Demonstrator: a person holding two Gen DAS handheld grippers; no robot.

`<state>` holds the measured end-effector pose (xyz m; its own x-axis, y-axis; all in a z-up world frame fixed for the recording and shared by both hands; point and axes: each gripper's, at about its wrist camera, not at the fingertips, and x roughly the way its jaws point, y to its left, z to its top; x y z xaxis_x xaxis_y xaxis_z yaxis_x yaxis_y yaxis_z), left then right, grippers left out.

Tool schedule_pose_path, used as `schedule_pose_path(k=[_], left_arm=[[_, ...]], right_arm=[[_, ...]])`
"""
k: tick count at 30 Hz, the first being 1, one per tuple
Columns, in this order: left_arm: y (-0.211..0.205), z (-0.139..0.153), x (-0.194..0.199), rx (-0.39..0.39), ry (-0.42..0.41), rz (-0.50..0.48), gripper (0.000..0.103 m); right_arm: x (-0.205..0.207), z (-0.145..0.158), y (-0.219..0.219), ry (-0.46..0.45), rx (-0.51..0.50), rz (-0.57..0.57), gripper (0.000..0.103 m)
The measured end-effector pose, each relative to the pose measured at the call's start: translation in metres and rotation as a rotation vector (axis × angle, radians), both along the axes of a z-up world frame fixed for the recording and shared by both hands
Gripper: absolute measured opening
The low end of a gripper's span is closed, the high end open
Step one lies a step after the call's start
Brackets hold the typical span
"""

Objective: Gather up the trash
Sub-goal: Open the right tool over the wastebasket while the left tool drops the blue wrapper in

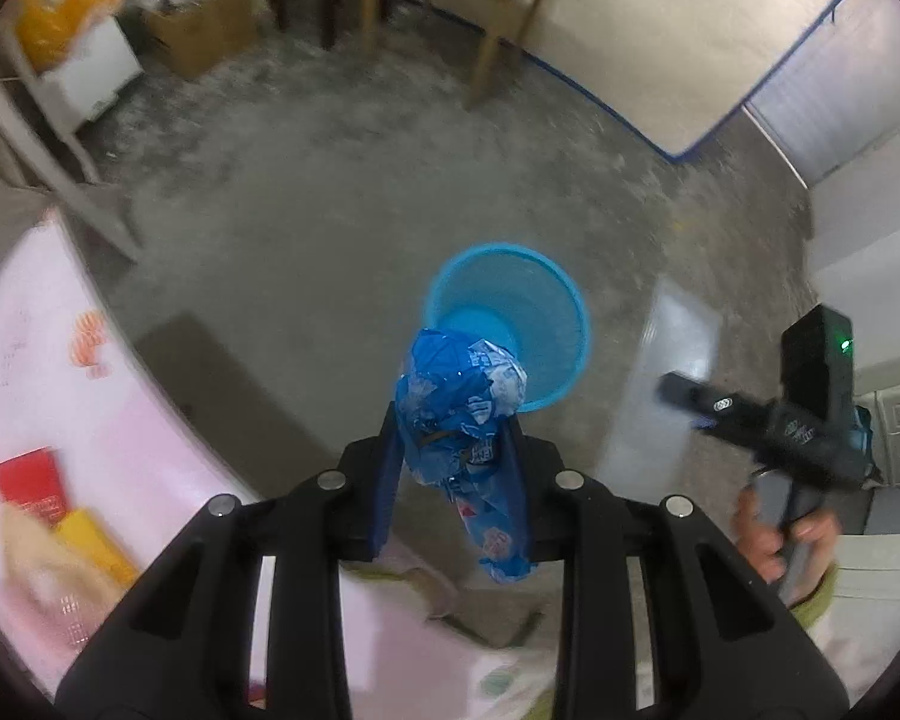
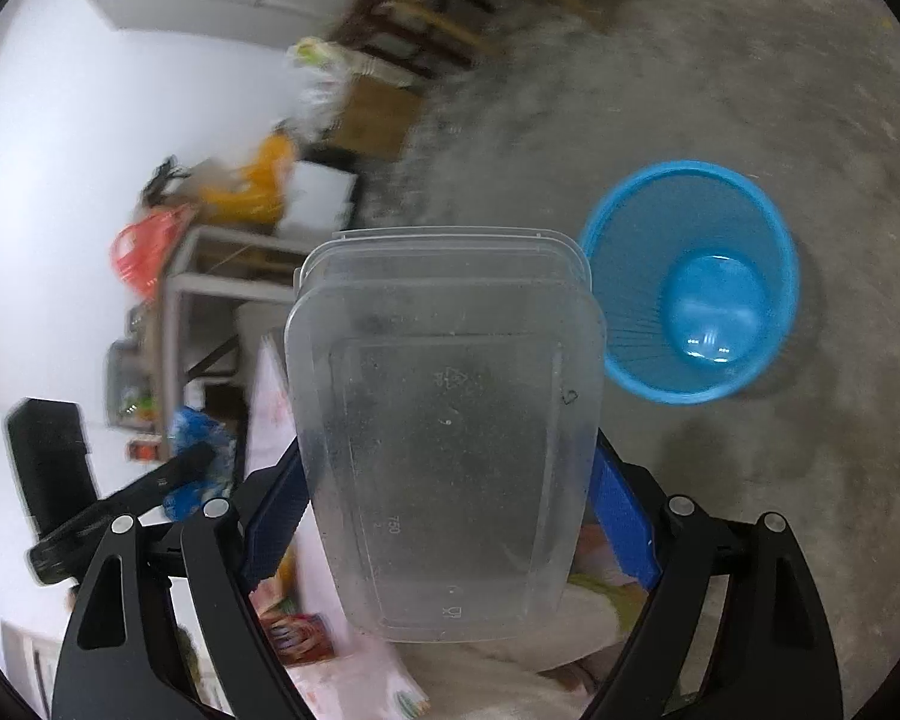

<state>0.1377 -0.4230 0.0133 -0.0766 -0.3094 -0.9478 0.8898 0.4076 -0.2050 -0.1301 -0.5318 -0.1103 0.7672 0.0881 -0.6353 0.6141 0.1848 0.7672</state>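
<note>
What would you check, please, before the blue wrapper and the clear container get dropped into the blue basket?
1. Left gripper clamped on the crumpled blue wrapper: ok.
2. Right gripper gripping the clear plastic container by its sides: ok.
3. Blue wastebasket upright, mouth unobstructed: ok.
4. Wastebasket has room, only its bare bottom showing: ok.
5. Wrapper directly over the opening: cannot tell; it overlaps the rim.
6. Container over the opening: not ok; basket lies to its right.

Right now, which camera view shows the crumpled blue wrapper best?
The left wrist view: the crumpled blue wrapper fills the centre, pinched by the left gripper in front of the blue basket. The right wrist view shows it only small and blurred, at the left.
</note>
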Motion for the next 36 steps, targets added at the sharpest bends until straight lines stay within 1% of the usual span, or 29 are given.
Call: schedule_pose_path(k=[2, 5, 8, 10, 11, 13, 16, 21, 23, 25, 28, 30, 33, 35, 36], left_arm=[[-0.026, -0.018, -0.013, 0.013, 0.020, -0.006, 0.029], [-0.057, -0.045, -0.025, 0.027, 0.082, 0.012, 0.029], [-0.084, -0.066, -0.029, 0.009, 0.111, 0.037, 0.032], [-0.099, -0.077, -0.024, -0.007, 0.102, 0.078, 0.055], [-0.104, -0.081, -0.021, -0.016, 0.089, 0.109, 0.058], [-0.111, -0.088, -0.018, -0.033, 0.094, 0.138, 0.059], [-0.108, -0.088, -0.013, -0.046, 0.119, 0.147, 0.059], [-0.088, -0.068, -0.005, -0.097, 0.099, 0.145, 0.060], [-0.081, -0.060, -0.003, -0.118, 0.089, 0.146, 0.061], [-0.071, -0.045, -0.005, -0.146, 0.074, 0.139, 0.062], [-0.052, -0.020, -0.011, -0.201, 0.039, 0.121, 0.063], [-0.038, -0.002, -0.014, -0.233, -0.001, 0.114, 0.065], [-0.005, 0.028, -0.024, -0.303, -0.045, 0.093, 0.066], [0.018, 0.040, -0.030, -0.324, -0.070, 0.095, 0.066], [0.030, 0.044, -0.035, -0.333, -0.093, 0.098, 0.066]], right_arm=[[-0.004, -0.017, -0.012, 0.051, -0.001, -0.014, 0.083], [-0.003, -0.038, -0.035, 0.110, -0.010, -0.034, 0.083], [0.008, -0.060, -0.058, 0.187, -0.037, -0.054, 0.085], [0.017, -0.080, -0.075, 0.237, -0.036, -0.063, 0.087], [0.020, -0.088, -0.080, 0.259, -0.040, -0.061, 0.087], [0.023, -0.103, -0.089, 0.304, -0.048, -0.068, 0.088], [0.019, -0.120, -0.100, 0.318, -0.030, -0.091, 0.088], [0.003, -0.124, -0.101, 0.314, -0.042, -0.129, 0.088], [-0.005, -0.119, -0.098, 0.308, -0.053, -0.136, 0.088], [-0.012, -0.113, -0.094, 0.310, -0.075, -0.140, 0.088], [-0.024, -0.099, -0.083, 0.299, -0.107, -0.141, 0.088], [-0.030, -0.088, -0.077, 0.287, -0.128, -0.139, 0.088], [-0.039, -0.063, -0.061, 0.271, -0.187, -0.129, 0.088], [-0.040, -0.045, -0.051, 0.264, -0.231, -0.113, 0.088], [-0.040, -0.032, -0.042, 0.260, -0.266, -0.100, 0.088]])
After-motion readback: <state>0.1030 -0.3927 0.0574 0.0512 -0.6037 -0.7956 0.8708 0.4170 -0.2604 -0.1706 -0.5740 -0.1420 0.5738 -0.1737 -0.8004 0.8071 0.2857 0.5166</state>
